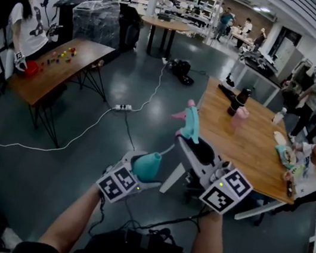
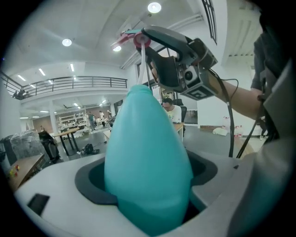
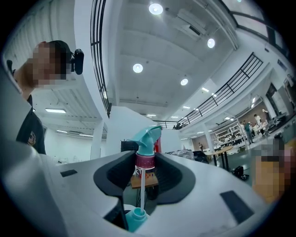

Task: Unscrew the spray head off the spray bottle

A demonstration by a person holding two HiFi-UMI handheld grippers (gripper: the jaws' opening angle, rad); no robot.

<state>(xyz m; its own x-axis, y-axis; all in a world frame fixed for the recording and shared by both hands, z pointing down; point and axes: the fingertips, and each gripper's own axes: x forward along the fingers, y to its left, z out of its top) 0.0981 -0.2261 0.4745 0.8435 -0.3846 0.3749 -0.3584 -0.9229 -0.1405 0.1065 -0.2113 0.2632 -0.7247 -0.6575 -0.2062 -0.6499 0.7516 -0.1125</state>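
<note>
Your left gripper is clenched around the teal spray bottle, held in mid-air with no surface under it. Your right gripper grasps the spray head by its pink collar, lifted clear above the bottle's neck — so the thread looks already undone. What's left, as I judge it, is small: the white dip tube runs down into the neck, so draw the head straight away until the tube comes free.
</note>
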